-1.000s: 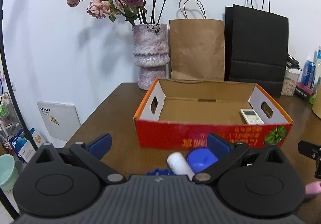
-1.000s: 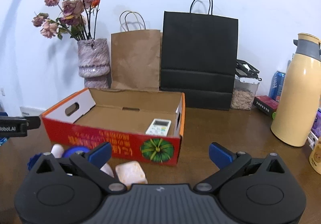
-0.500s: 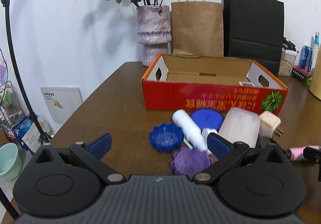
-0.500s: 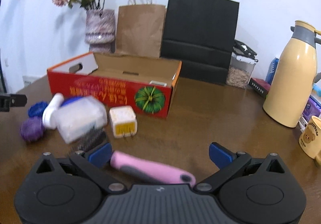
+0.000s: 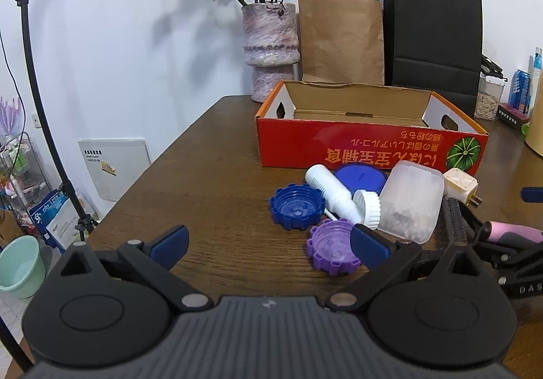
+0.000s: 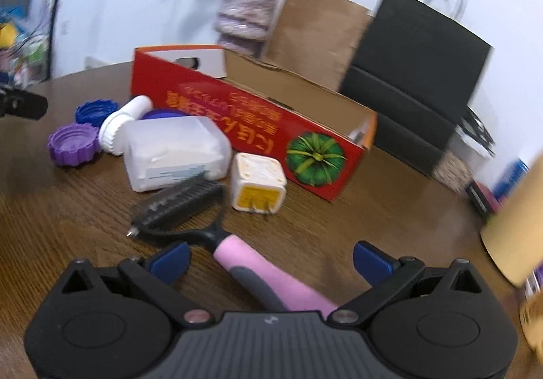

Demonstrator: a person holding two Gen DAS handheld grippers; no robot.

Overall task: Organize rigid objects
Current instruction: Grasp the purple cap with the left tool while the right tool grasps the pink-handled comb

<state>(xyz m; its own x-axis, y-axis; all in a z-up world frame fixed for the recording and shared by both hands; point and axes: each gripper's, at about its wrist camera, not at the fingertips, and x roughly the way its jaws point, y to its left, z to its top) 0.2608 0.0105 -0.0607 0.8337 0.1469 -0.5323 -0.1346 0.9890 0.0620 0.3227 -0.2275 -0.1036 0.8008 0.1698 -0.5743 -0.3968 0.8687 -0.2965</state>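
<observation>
Your right gripper (image 6: 269, 258) is wide open with the pink-handled brush (image 6: 237, 256) lying between its fingers, so you're lined up to grab; just close on the handle. Left gripper (image 5: 268, 243) hangs open too, near the purple cap (image 5: 331, 251), and the red box (image 5: 370, 149) sits beyond the pile for the drop.

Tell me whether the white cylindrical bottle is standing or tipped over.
Tipped over. The white cylindrical bottle lies on its side on the brown wooden table, its ribbed cap end beside the translucent plastic container.

Bare wooden table (image 5: 217, 182) lies open left of a tight cluster: blue cap (image 5: 296, 211), purple cap (image 5: 331, 251), white bottle (image 5: 331, 197), translucent container (image 5: 410, 202). The red cardboard box (image 5: 366, 149) walls off the space behind them.
</observation>
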